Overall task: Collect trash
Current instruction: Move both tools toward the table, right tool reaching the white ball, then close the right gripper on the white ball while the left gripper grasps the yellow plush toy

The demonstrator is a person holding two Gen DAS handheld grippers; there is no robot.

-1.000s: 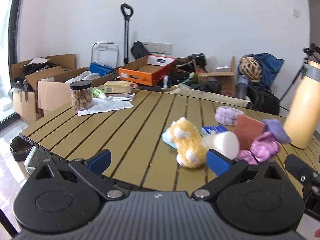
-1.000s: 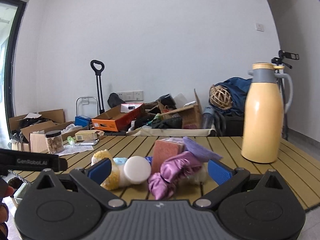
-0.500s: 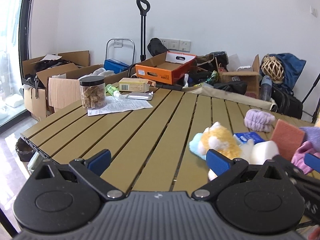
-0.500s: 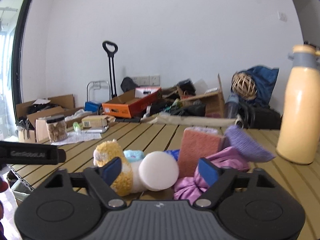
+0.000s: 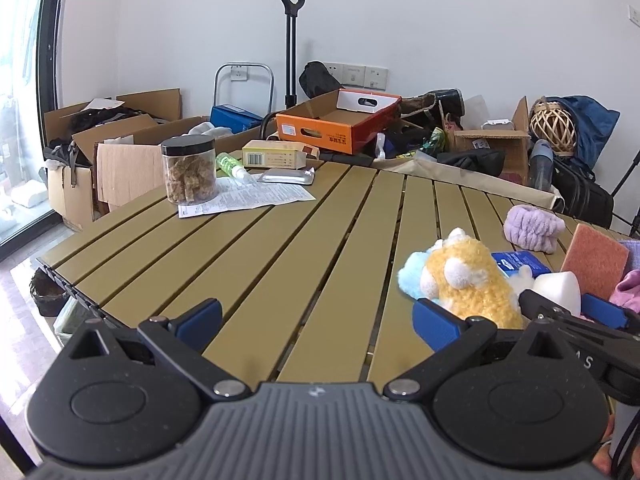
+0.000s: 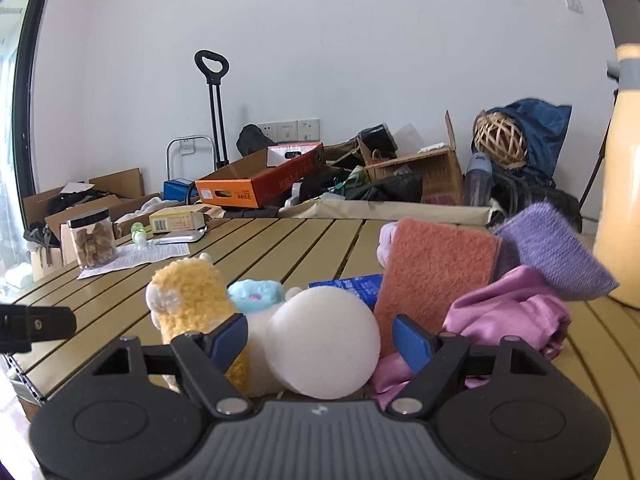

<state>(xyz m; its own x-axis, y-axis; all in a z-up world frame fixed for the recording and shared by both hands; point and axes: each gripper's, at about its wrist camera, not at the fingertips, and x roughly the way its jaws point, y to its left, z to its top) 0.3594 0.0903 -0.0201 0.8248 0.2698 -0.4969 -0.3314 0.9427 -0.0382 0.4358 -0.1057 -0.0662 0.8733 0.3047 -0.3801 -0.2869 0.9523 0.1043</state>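
Closing in over the last second, the right gripper [image 6: 320,338] has pushed up to the pile at the near right of the table [image 5: 280,248], and its jaws have narrowed from wide to a partial gap that now brackets the white foam piece [image 6: 324,344]. Whether the pads touch the foam I cannot tell; it fills most of the gap, so a grasp looks close but not yet made.

Meanwhile the left gripper [image 5: 318,322] has swung left; the plush toy [image 5: 464,284] that sat between its fingers now lies beside its right finger. Its jaws are wide and hold nothing, hanging over bare slats at the near edge.

Around the foam lie the orange scrub pad [image 6: 436,272], a pink cloth [image 6: 512,312] and a purple cloth [image 6: 552,256], all touching or overlapping. Far left sit a jar [image 5: 189,174] and a paper sheet [image 5: 248,200].

I'd judge the foam is the first trash item picked; no bin shows on the table.
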